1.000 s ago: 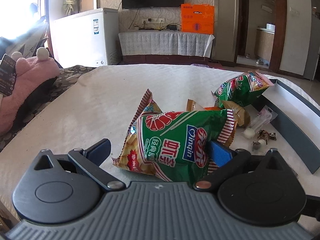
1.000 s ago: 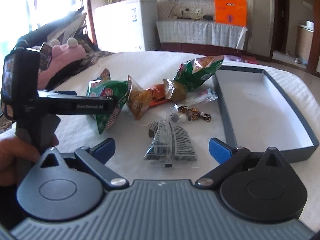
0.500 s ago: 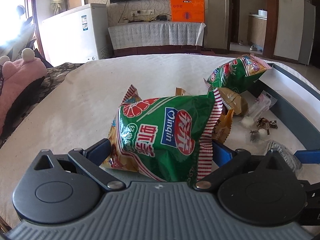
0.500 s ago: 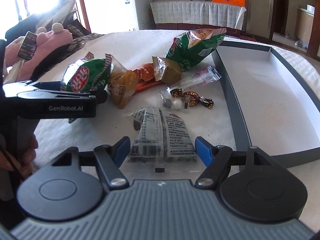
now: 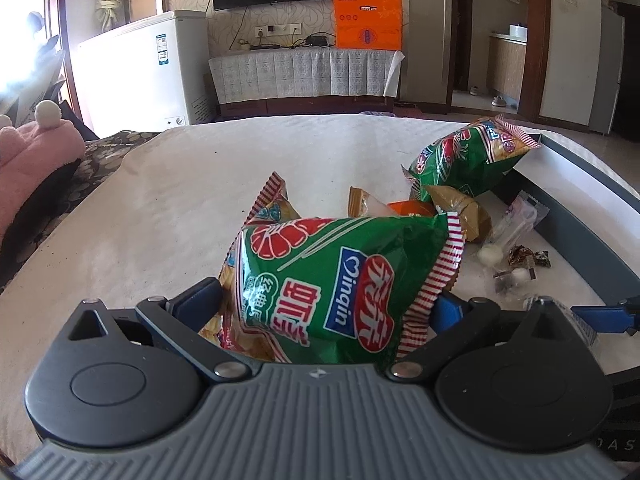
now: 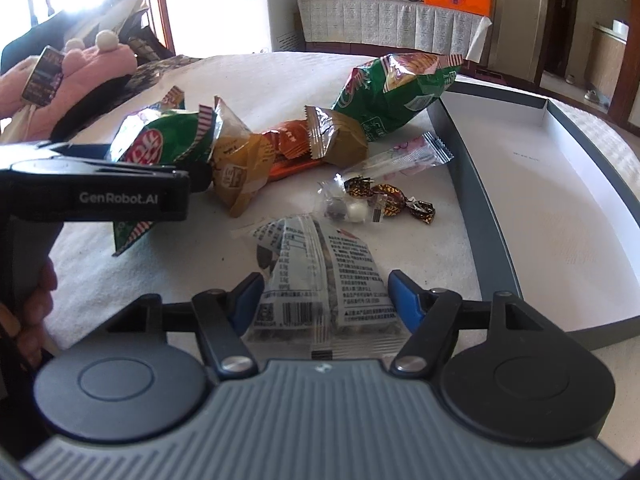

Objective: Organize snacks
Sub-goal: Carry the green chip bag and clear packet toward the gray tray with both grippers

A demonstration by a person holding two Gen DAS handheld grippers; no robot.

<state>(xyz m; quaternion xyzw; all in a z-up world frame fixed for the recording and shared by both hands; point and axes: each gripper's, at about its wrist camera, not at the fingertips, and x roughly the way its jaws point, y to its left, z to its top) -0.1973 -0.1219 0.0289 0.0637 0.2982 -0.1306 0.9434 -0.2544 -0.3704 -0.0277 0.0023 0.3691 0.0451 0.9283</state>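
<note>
Left gripper [image 5: 328, 304]: blue pads closed against both sides of the near green shrimp-chip bag [image 5: 336, 280]; the bag fills the gap between the jaws; a hand [image 6: 34, 312] grips its black handle at the left edge of the right wrist view
Right gripper [image 6: 326, 294]: jaws have just been closing; the clear printed packet [image 6: 320, 280] lies between the blue fingertips [image 6: 404, 300]; left pad at the packet's edge, right pad just beside it; no firm pinch visible
Clear printed packet: flat on the white cloth [image 6: 280, 72], barcode end toward the camera, black text facing up
Wrapped sweets [image 6: 380, 200]: small cluster just beyond the packet, brown-and-gold foil with a white round piece
Long clear wrapper [image 6: 400, 156]: beside the sweets, near the tray's wall
Brown and orange packets [image 6: 288, 144]: row between the two green bags, touching one another
Second green shrimp-chip bag [image 6: 396, 92]: far end of the row, one corner leaning over the tray's rim
Tray [image 6: 476, 208]: shallow, grey wall, white floor; right of the snacks
Background: pink plush toy [image 6: 100, 64] at left; white freezer [image 5: 148, 72]; orange box [image 5: 368, 20] on a draped cabinet
</note>
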